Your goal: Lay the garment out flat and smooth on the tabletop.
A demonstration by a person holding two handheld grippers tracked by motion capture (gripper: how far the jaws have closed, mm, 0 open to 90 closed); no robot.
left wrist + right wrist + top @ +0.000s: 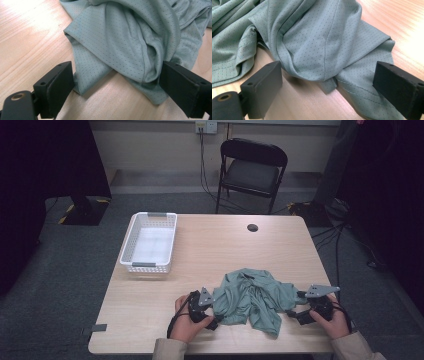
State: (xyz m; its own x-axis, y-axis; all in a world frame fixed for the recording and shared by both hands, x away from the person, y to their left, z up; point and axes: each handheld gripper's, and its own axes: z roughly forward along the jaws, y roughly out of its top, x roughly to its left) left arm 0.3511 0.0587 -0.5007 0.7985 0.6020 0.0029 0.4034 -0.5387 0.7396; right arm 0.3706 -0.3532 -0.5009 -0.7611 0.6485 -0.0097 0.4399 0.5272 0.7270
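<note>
Both tools sit wide open on the table (150,300), left tool (216,309) and right tool (294,306) flanking the crumpled green shirt (252,297), gripping nothing.

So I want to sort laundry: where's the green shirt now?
In the high view the green shirt lies crumpled on the table's near edge, between the left tongs and right tongs.

A crumpled shirt (252,295) lies on the counter (210,250) at its near edge, right of the middle. The left claw (212,312) sits just at the shirt's left side, the right claw (296,307) at its right side, each with its jaws spread around a fold of the cloth. A laundry basket (149,242) stands at the counter's far left. A round cable hole (252,227) lies at the far edge. Behind the counter stands a folding chair (252,170).
</note>
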